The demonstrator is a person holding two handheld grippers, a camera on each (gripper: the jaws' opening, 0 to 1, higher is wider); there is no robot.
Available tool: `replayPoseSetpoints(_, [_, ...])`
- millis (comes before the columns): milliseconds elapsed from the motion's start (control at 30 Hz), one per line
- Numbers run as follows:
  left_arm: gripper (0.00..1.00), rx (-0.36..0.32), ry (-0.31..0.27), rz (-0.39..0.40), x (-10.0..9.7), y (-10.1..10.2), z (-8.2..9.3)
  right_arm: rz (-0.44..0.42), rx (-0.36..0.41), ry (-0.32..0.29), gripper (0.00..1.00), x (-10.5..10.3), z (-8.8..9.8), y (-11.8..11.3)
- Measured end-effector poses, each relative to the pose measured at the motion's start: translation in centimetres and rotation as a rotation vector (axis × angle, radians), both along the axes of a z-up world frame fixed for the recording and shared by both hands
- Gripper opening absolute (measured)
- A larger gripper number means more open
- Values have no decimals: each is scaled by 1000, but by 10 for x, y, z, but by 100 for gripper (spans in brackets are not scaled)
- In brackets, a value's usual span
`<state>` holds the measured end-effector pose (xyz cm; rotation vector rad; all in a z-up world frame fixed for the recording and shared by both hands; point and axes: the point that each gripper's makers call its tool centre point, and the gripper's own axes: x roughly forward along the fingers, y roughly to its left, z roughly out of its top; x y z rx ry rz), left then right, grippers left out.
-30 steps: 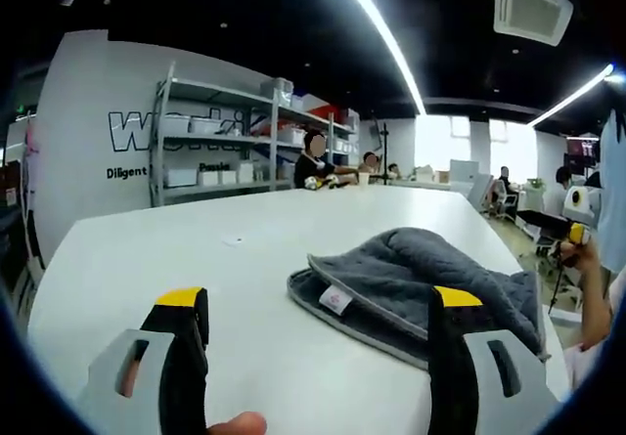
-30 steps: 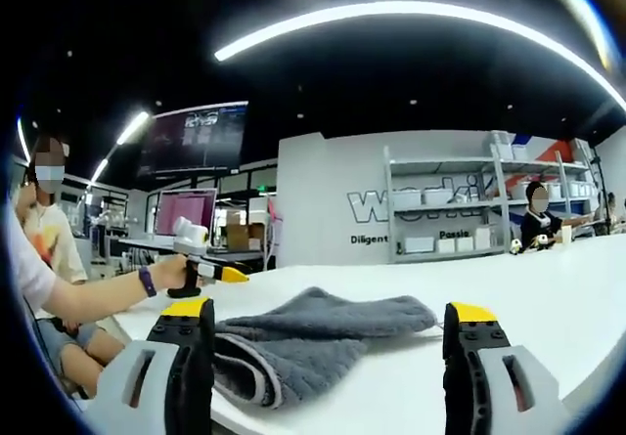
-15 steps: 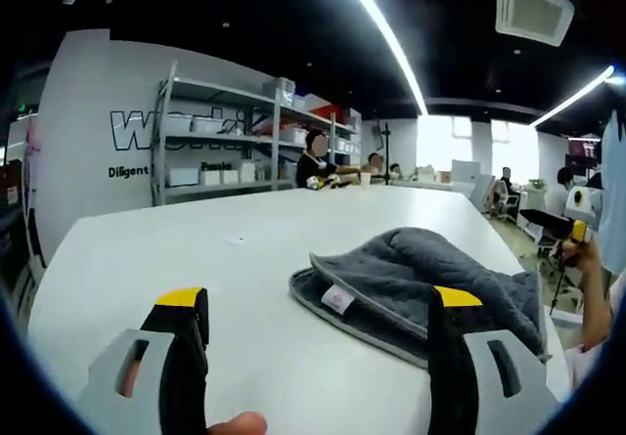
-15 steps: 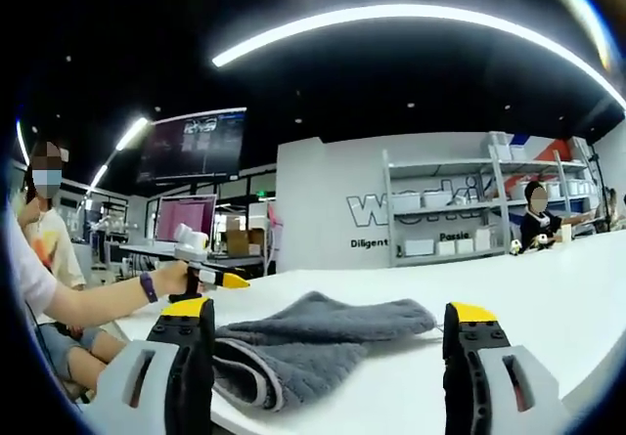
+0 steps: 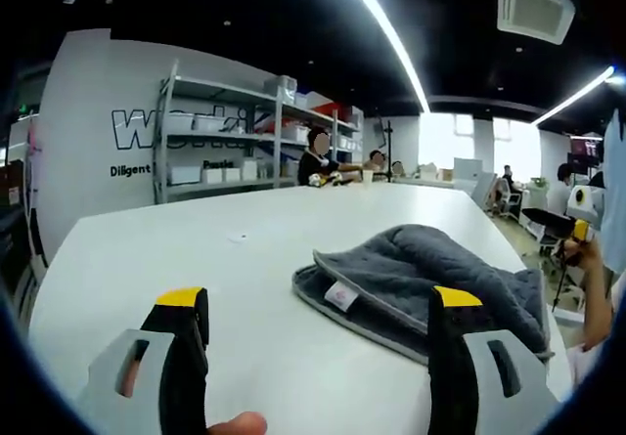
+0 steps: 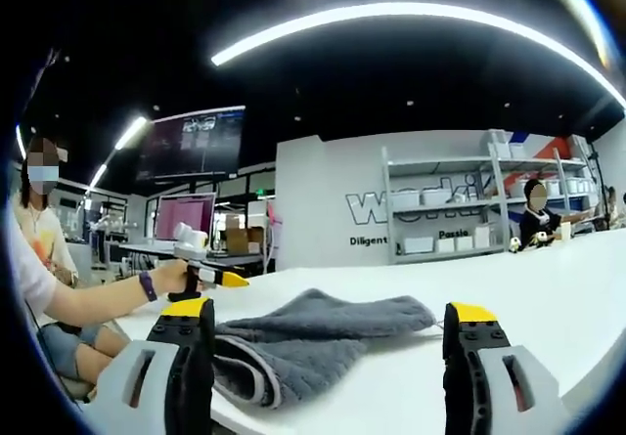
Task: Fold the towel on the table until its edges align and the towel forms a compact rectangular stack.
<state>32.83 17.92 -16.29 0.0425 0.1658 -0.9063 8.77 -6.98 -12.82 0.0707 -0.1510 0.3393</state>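
Observation:
A dark grey towel (image 5: pixel 421 274) lies folded in a loose, rumpled stack on the white table (image 5: pixel 176 249), with a small white label at its near edge. My left gripper (image 5: pixel 318 303) is open, held low over the table just short of the towel's left edge, with nothing between its jaws. In the right gripper view the same towel (image 6: pixel 313 332) rests near the table's edge. My right gripper (image 6: pixel 328 318) is open too, its jaws apart on either side of the towel and not touching it. The left gripper (image 6: pixel 210 274) appears there in a person's hand.
Metal shelves (image 5: pixel 210 142) with white boxes stand against the far wall. Several people sit at the far end of the table (image 5: pixel 323 161). A person's arm (image 6: pixel 98 293) reaches in from the left. The right gripper's yellow tip (image 5: pixel 577 232) shows at the right edge.

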Motion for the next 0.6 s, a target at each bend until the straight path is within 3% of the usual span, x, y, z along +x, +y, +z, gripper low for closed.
replayPoseSetpoints(600, [91, -8, 6, 19, 9, 9, 5, 7, 1, 6, 99, 3, 0, 3])
